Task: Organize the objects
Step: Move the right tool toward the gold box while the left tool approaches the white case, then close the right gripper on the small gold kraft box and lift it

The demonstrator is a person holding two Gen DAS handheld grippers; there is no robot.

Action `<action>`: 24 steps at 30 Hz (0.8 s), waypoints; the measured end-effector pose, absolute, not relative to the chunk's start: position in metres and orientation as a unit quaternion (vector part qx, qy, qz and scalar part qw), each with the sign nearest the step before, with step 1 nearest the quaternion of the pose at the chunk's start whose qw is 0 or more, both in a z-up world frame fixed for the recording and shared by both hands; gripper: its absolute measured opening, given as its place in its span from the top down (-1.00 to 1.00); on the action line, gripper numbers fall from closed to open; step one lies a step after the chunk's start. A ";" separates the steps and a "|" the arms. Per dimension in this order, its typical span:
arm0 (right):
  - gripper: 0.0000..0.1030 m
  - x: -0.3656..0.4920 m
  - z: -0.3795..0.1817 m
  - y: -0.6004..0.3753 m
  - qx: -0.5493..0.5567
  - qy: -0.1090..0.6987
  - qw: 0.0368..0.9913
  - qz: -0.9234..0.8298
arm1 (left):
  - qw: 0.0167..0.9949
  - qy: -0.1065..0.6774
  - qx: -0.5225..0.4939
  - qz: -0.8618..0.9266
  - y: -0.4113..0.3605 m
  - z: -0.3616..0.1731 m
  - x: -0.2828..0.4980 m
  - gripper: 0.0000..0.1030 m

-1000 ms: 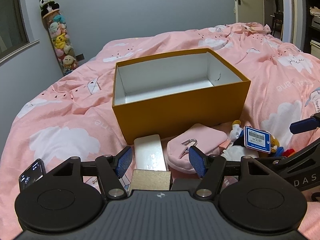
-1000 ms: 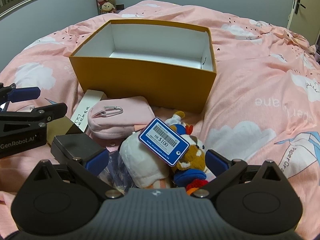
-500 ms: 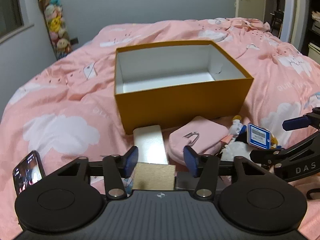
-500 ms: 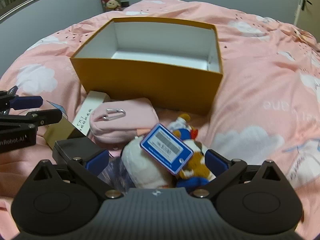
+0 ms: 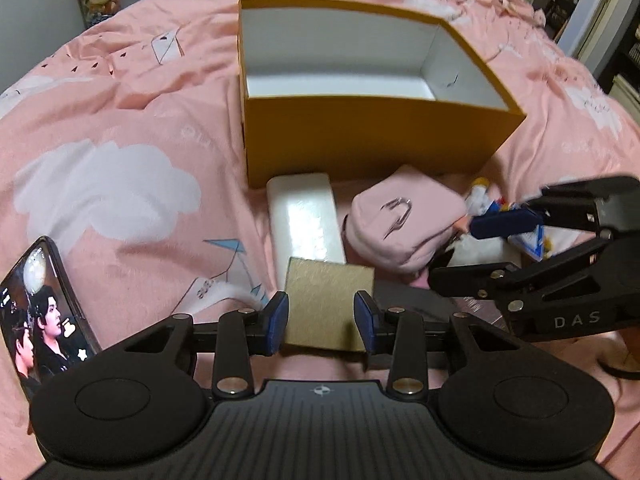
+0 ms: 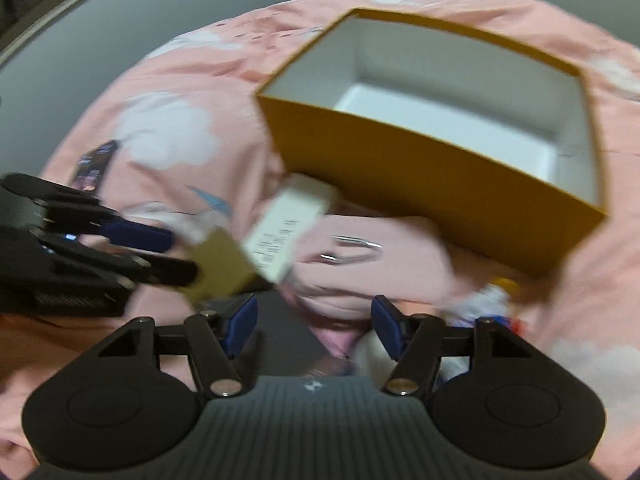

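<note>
Pink bedding (image 5: 120, 128) bears a gold box (image 5: 328, 304) between the narrowing, closing left hand-held gripper (image 5: 322, 322).

Blurred. Right tool (image 6: 314, 326) jaws closing over black box (image 6: 288, 336); orange box (image 6: 440, 168) open beyond.

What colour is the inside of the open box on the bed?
White inside, with mustard-yellow outer walls. The box shows most sharply in the left wrist view.
</note>
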State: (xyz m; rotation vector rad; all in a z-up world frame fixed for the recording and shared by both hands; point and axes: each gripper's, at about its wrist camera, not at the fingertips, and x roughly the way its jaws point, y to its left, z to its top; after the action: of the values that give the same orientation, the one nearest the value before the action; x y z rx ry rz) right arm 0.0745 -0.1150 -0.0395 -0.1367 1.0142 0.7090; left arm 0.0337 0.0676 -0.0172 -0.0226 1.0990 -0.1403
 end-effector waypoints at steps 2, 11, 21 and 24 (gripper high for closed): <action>-0.26 0.077 -0.039 -0.101 -0.074 0.476 0.800 0.358 | 0.844 0.533 -0.007 -0.062 0.070 -0.020 0.036 0.13; -0.27 0.080 -0.044 -0.047 -0.171 0.470 0.746 0.441 | 0.833 0.551 0.018 -0.051 0.089 -0.023 0.046 0.31; -0.02 0.053 -0.051 -0.014 -0.277 0.426 0.712 0.484 | 0.832 0.552 0.008 -0.058 0.099 -0.027 0.047 0.34; -0.05 0.049 -0.054 -0.009 -0.298 0.414 0.710 0.485 | 0.832 0.551 0.001 -0.063 0.102 -0.028 0.046 0.35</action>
State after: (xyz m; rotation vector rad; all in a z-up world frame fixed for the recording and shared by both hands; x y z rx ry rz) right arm 0.0489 -0.0089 -0.0535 -0.6602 0.9187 1.0765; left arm 0.0465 0.1017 -0.0284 0.0014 1.1679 -0.1334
